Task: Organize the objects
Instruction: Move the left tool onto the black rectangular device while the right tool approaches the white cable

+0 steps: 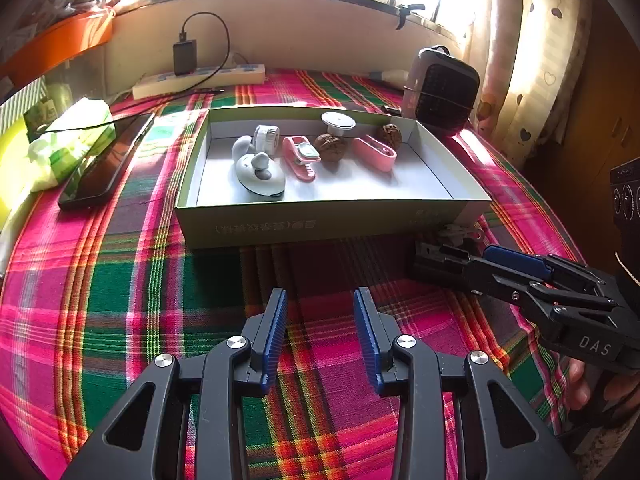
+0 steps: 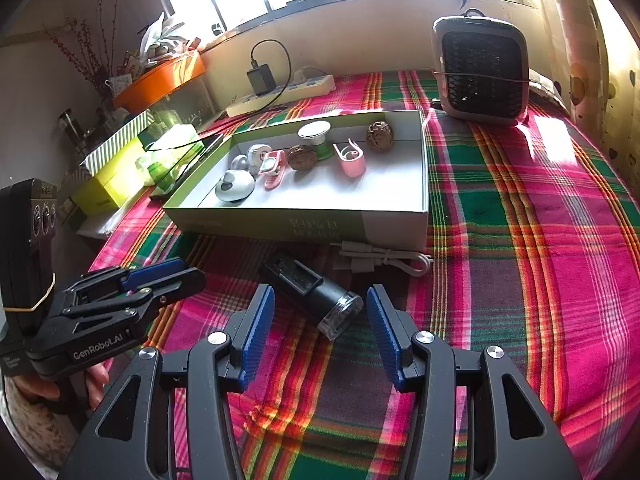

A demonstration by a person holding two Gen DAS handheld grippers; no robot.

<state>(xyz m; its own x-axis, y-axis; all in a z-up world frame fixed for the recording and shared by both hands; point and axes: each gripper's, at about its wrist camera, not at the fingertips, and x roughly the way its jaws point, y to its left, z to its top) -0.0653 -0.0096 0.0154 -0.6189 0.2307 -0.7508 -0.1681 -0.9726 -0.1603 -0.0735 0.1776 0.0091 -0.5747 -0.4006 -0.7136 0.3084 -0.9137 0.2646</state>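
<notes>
A shallow green-and-white box (image 1: 320,222) (image 2: 304,226) on the plaid cloth holds a white round gadget (image 1: 260,176), a pink clip (image 1: 300,156), two walnuts (image 1: 330,146) (image 1: 390,134), a pink holder (image 1: 374,152) and a white-topped cap (image 1: 338,122). In front of the box lie a black cylinder with a clear end (image 2: 316,300) (image 1: 440,258) and a white cable (image 2: 380,262). My right gripper (image 2: 320,290) is open, and the cylinder's clear end lies between its fingertips with gaps on both sides. My left gripper (image 1: 321,292) is open over bare cloth with nothing between its pads.
A small fan heater (image 2: 482,68) stands at the back right. A phone (image 1: 106,160) and a green tissue pack (image 1: 68,140) lie left of the box. A power strip with a charger (image 1: 200,78) runs along the wall. Curtains (image 1: 532,60) hang on the right.
</notes>
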